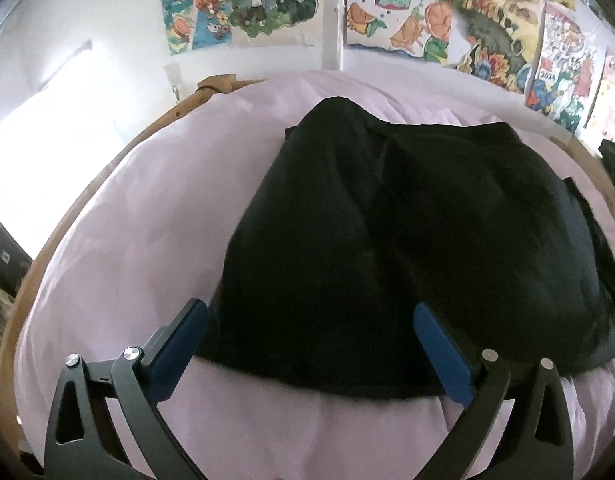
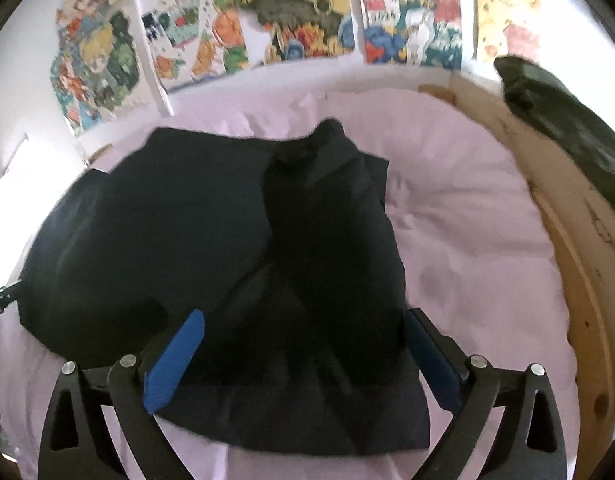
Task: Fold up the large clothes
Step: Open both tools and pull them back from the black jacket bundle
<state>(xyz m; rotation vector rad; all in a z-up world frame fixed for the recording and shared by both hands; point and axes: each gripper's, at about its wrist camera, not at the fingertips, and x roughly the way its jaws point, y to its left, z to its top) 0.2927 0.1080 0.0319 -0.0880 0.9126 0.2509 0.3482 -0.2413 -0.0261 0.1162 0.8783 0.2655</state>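
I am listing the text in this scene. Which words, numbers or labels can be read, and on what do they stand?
"2021": on a poster on the wall, left wrist view; a doubtful reading.
Other lettering on the posters: too blurred to read.
Black garment, pink bedding, grippers: no text visible.

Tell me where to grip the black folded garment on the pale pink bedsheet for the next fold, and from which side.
Take the black folded garment by its near hem, one corner per gripper, coming from the front edge of the pale pink bedsheet. That hem lies straight and flat nearest both open grippers, left gripper and right gripper, so probably the fingers can slide under it.
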